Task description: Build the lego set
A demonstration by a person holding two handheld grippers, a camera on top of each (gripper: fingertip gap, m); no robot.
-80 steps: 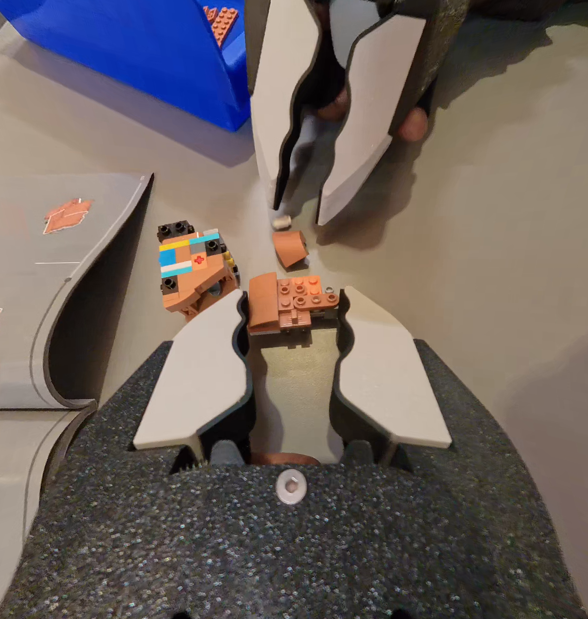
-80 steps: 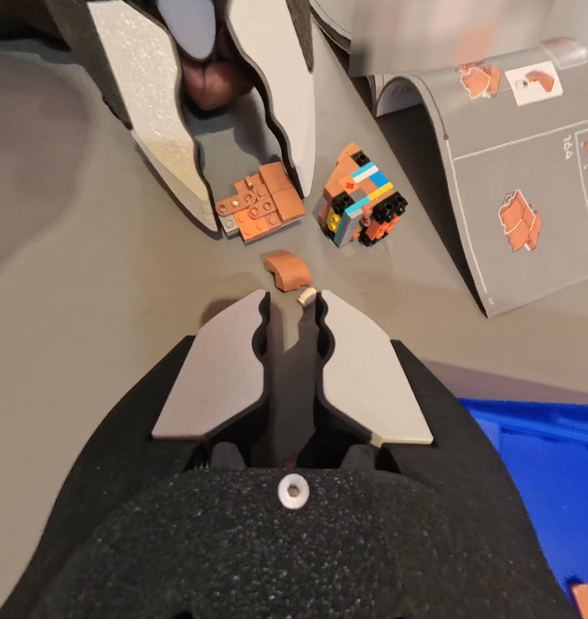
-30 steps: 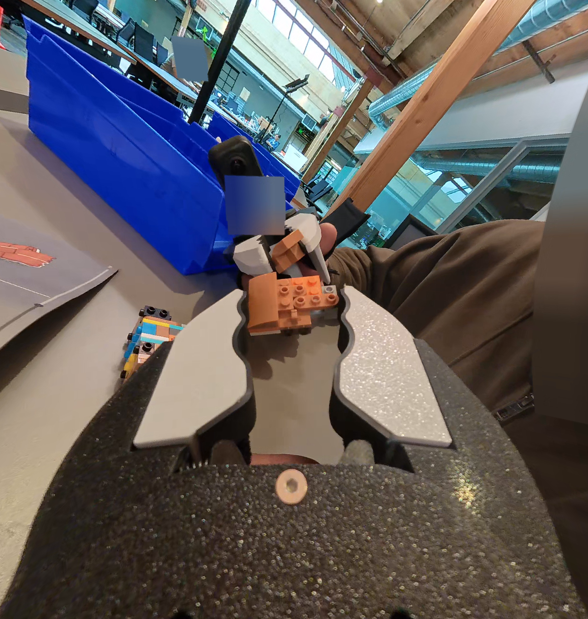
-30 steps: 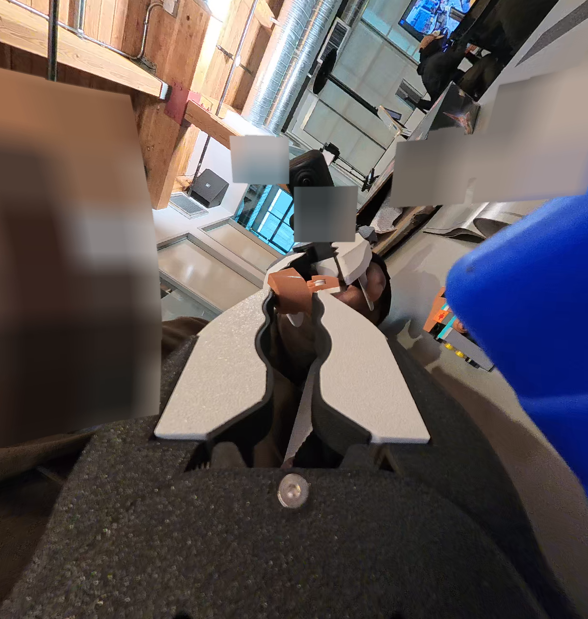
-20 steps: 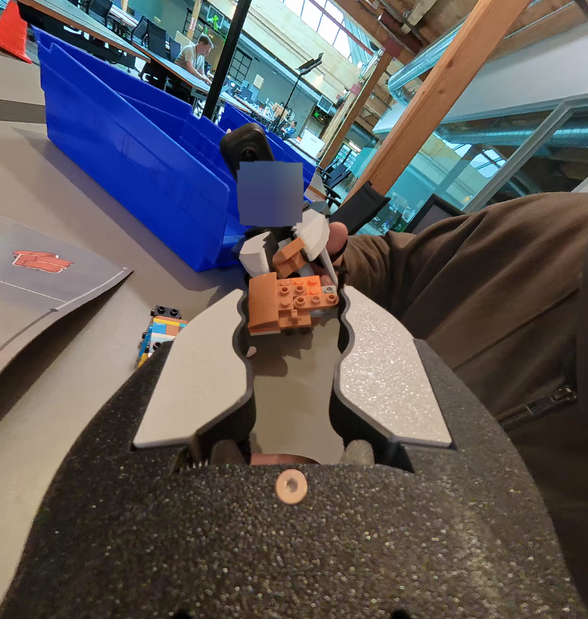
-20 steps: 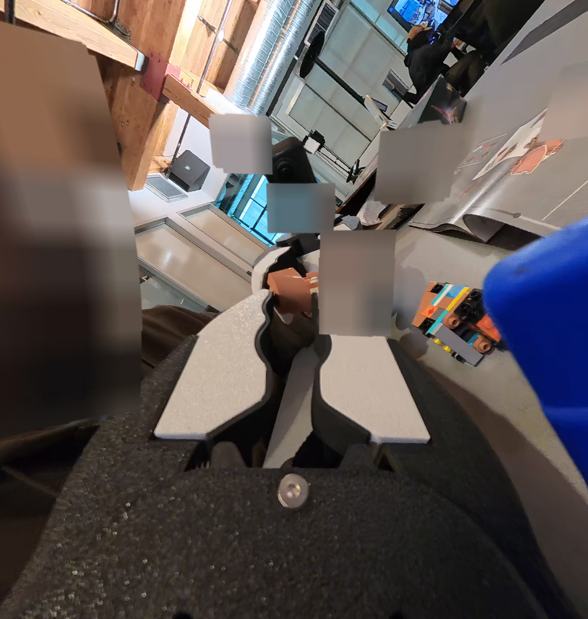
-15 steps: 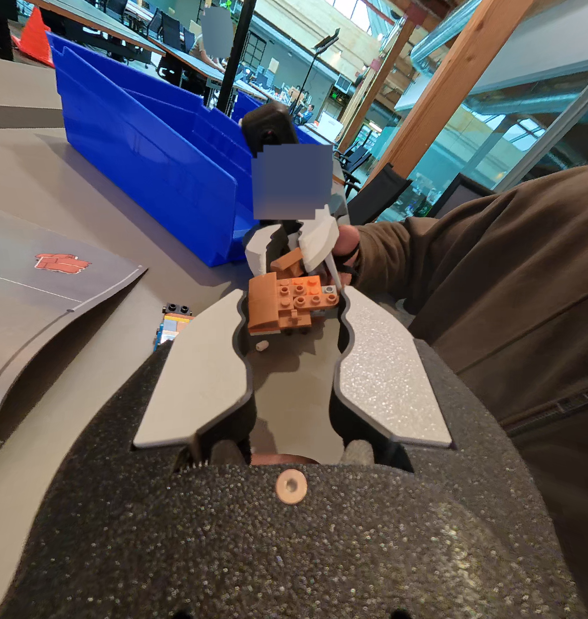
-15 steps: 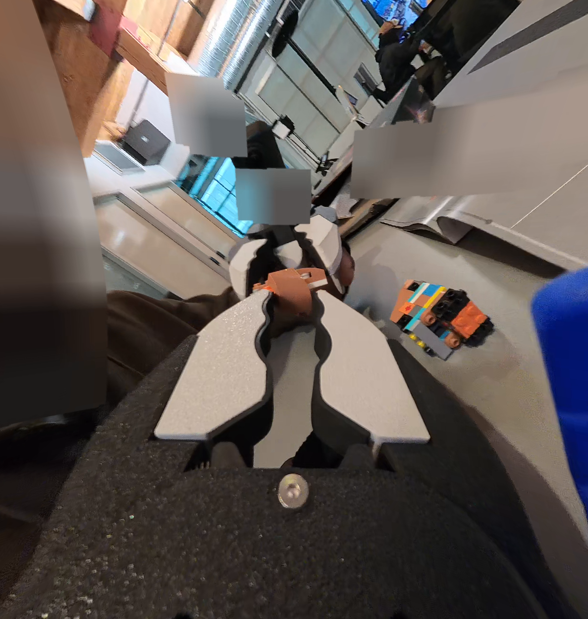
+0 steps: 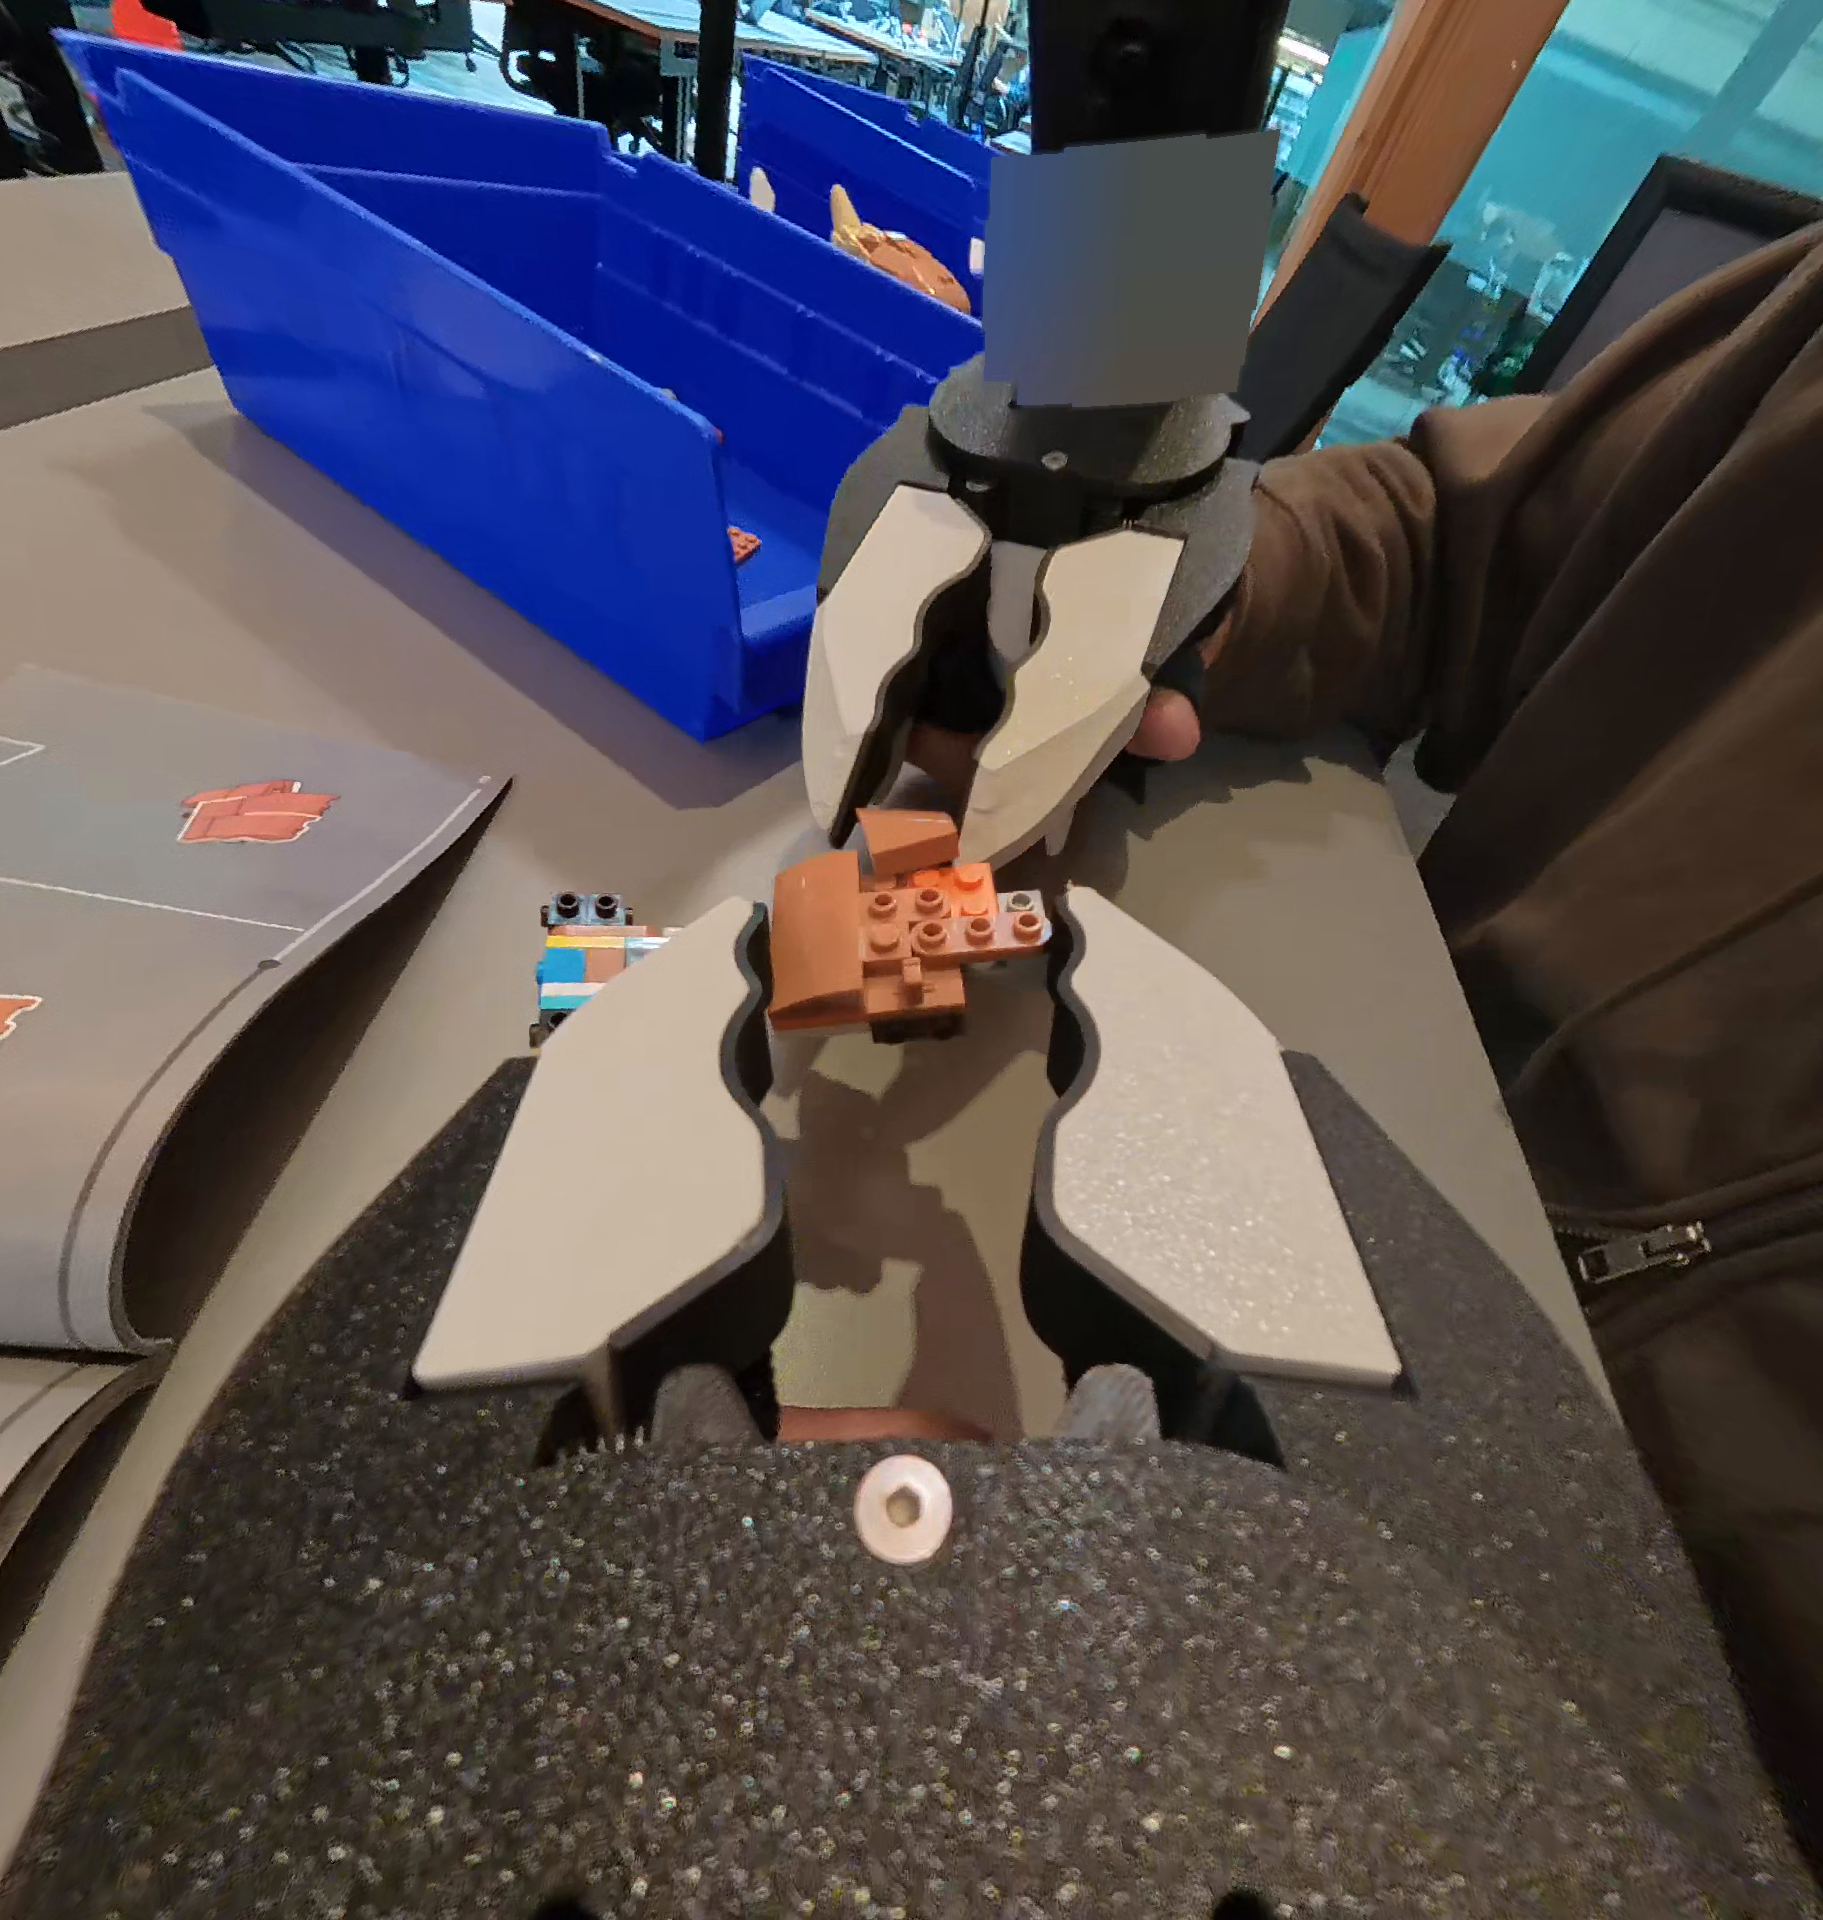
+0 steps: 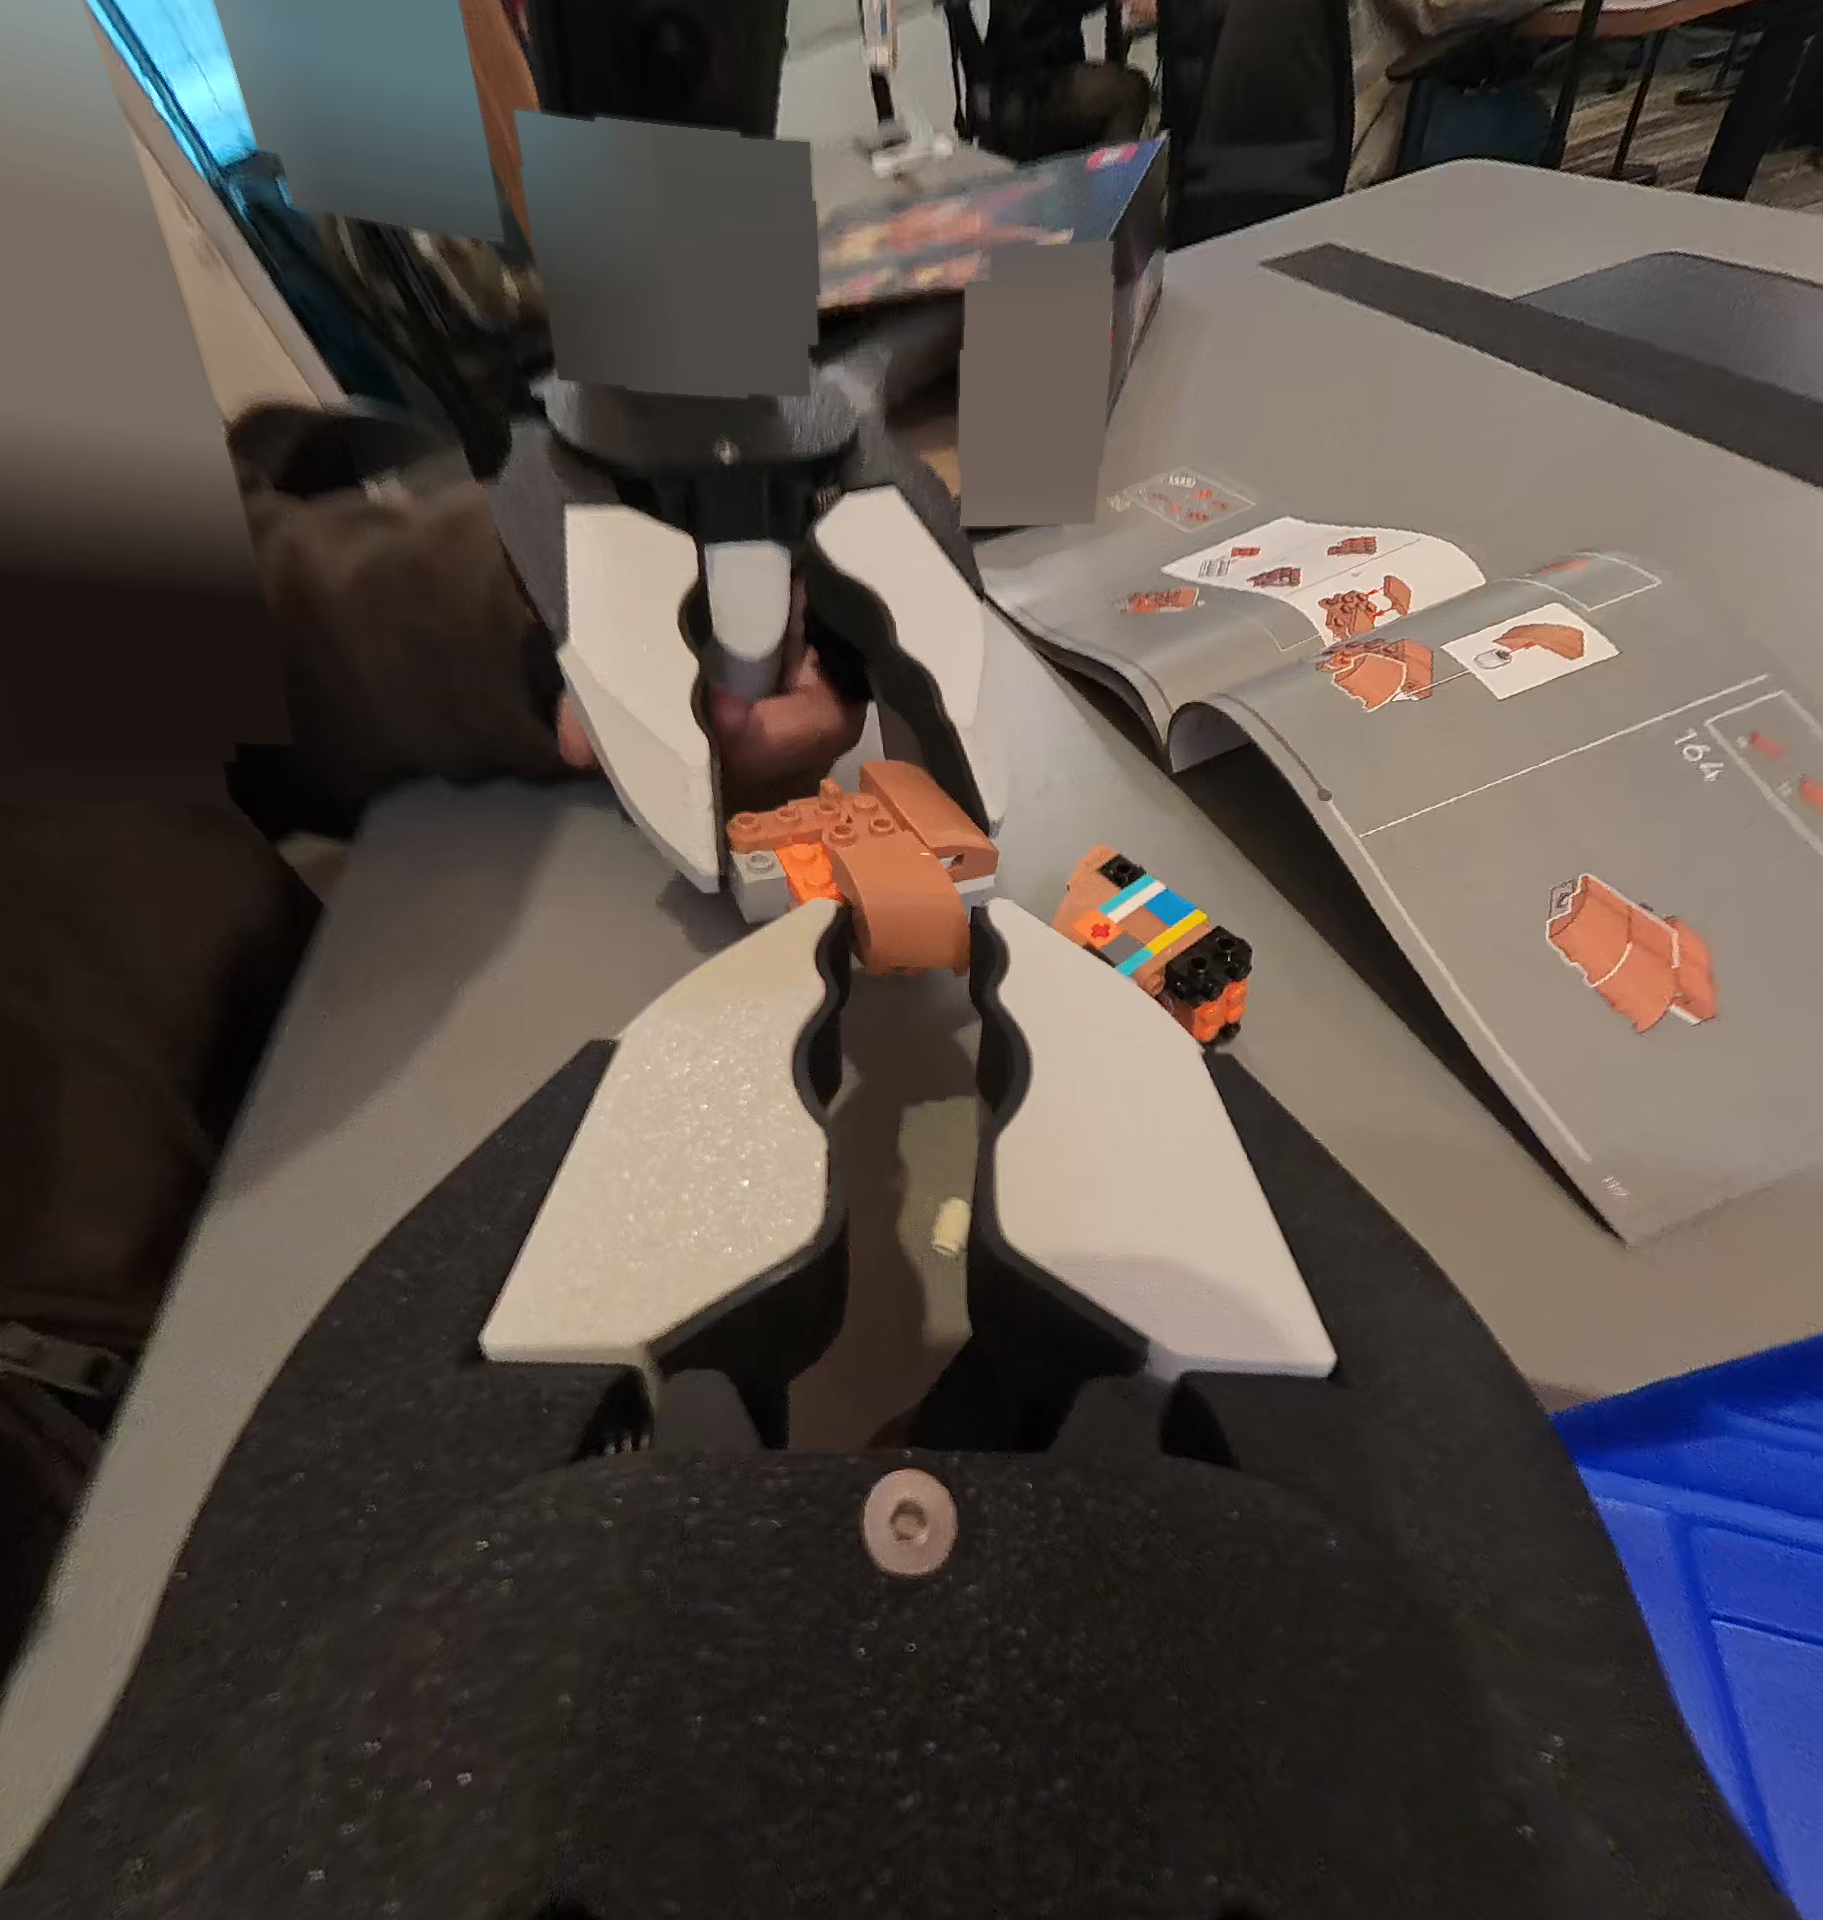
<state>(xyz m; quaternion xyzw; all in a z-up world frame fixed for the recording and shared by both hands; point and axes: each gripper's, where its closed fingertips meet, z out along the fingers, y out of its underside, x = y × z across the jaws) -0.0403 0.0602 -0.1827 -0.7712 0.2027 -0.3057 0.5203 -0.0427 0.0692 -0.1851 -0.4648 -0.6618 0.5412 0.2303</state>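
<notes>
My left gripper (image 9: 907,914) is shut on a brown and orange studded lego assembly (image 9: 907,956) and holds it just above the grey table (image 9: 367,675). My right gripper (image 10: 905,914) is shut on a brown curved brick (image 10: 902,920). It faces the left gripper and holds the brick against the far edge of the assembly's studded top. In the left wrist view the right gripper (image 9: 928,831) comes down from above with the curved brick (image 9: 907,836). The right wrist view shows the left gripper (image 10: 850,842) around the assembly (image 10: 824,831).
A multicoloured sub-build (image 9: 585,956) (image 10: 1146,935) lies on the table beside the grippers. A small tan piece (image 10: 951,1242) lies under my right gripper. An open instruction booklet (image 9: 159,935) (image 10: 1509,831) and blue bins (image 9: 471,416) (image 10: 1738,1507) flank the spot. A person's brown sleeve (image 9: 1613,727) is close. The grippers are tip to tip, or close to it.
Both grippers picked their pieces off the table, lifted them, then tilted back down. The right gripper brought the curved brick closer until it meets the assembly.
</notes>
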